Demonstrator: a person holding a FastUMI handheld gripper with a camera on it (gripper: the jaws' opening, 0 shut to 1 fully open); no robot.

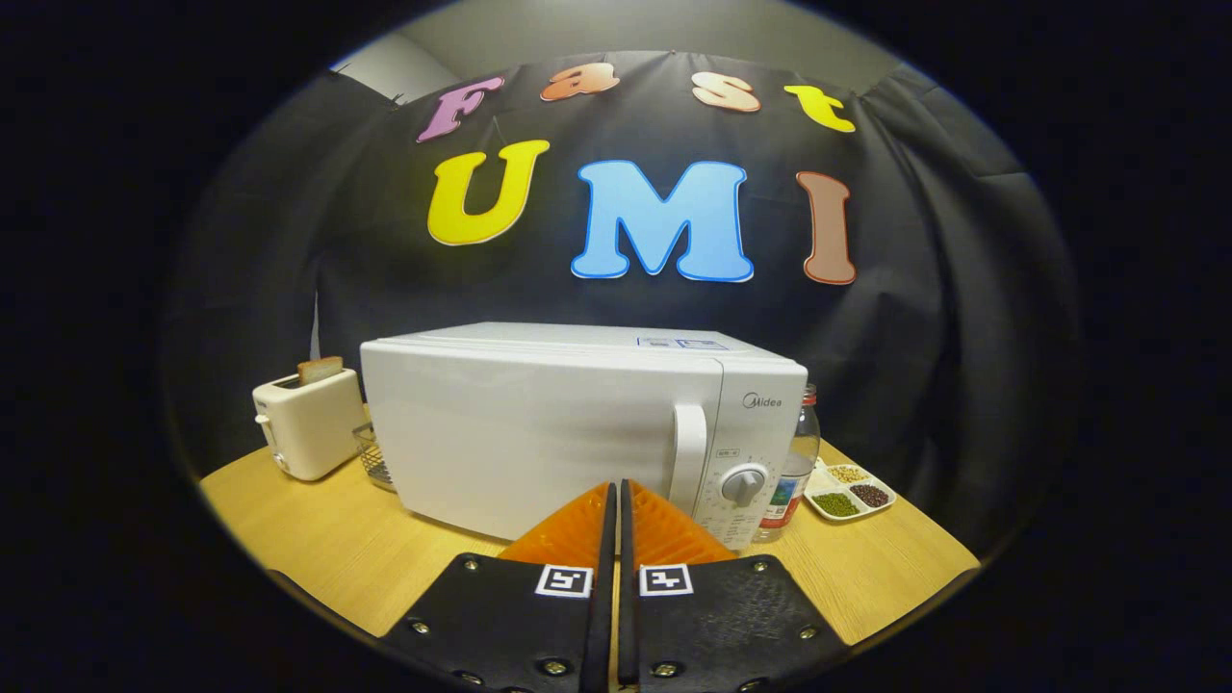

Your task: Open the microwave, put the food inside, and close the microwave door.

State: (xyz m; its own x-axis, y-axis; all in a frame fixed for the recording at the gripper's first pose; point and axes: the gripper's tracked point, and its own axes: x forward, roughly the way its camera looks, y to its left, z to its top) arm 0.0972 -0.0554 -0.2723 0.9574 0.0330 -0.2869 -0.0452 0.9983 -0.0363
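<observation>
Since the microwave (577,423) sits square in the middle of the desk (318,539), it blocks a fair bit — the wire basket (373,458) behind its left corner is mostly hidden, and the bottle (795,462) on its right side only peeks out past the control panel. The dial (744,483) markings and panel text are too small to make out. The toaster (306,422) stands off to the left with a slice of bread (320,369) sticking out of its slot, and a divided dish (849,491) with what look like beans or grains sits just right of the bottle.

The gripper (616,493) has its fingers pressed together with nothing between them, tips pointing at the lower front of the microwave. The door is closed, and its handle (687,452) is just ahead of the tips and a little to the right — whether the tips actually touch the door is hard to say.
</observation>
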